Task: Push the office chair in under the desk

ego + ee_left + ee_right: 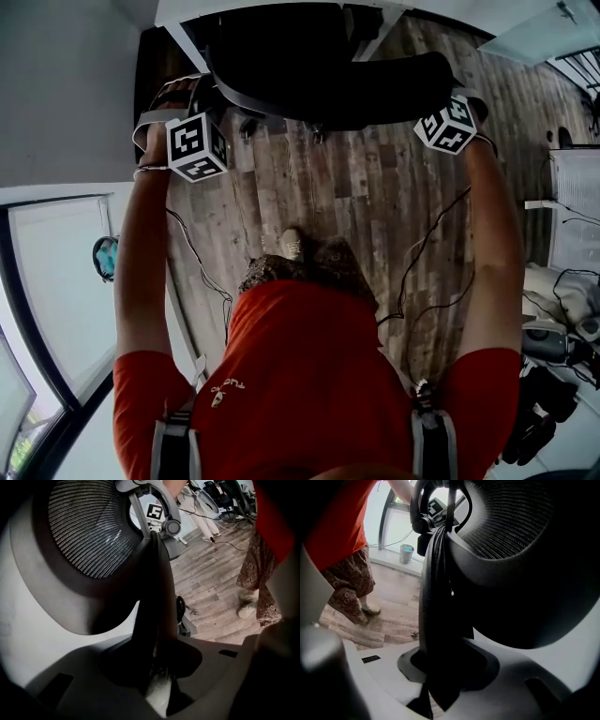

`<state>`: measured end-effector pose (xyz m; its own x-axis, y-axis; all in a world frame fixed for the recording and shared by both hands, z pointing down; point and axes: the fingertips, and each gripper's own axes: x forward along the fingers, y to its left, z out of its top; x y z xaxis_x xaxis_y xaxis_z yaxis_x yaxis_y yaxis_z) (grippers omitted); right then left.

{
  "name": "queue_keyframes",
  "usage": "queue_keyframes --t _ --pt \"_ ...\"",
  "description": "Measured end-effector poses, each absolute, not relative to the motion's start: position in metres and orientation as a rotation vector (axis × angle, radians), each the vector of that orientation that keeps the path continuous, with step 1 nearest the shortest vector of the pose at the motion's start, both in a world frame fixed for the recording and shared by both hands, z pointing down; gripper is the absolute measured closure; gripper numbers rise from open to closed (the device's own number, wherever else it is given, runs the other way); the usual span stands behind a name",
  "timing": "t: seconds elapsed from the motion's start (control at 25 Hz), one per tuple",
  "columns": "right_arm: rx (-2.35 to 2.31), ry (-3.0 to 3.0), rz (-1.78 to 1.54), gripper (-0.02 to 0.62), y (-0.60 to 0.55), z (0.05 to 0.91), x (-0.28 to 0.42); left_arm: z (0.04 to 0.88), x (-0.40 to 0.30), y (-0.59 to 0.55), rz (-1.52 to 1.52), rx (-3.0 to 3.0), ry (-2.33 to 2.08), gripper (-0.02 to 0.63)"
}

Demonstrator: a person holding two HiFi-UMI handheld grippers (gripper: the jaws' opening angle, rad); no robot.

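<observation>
The left gripper (157, 656) is clamped on the dark side rim of the office chair (328, 89) backrest. The rim runs up between its jaws, and the mesh panel (89, 531) curves off to its left. The right gripper (440, 663) grips the opposite rim the same way, with the mesh to its right. Ahead of both grippers the backrest stands close before the white tabletop (187, 11), with the seat in shadow beneath it. Farther off, left of the right gripper, a small pail (407, 553) stands on the wooden floor (393, 604) by a window (398, 522). Something teal shows at its top, but its contents are unclear.
</observation>
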<state>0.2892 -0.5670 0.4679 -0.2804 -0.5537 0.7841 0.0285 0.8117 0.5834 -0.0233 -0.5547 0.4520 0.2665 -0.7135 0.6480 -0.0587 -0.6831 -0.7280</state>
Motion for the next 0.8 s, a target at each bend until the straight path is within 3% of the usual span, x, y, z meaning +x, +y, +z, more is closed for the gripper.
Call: queue_keyframes --t 0.8 --pt "0.369 -1.806 -0.644 0.465 -0.714 0.47 0.297 0.46 -0.02 -0.693 -1.587 -1.953 0.754 0.48"
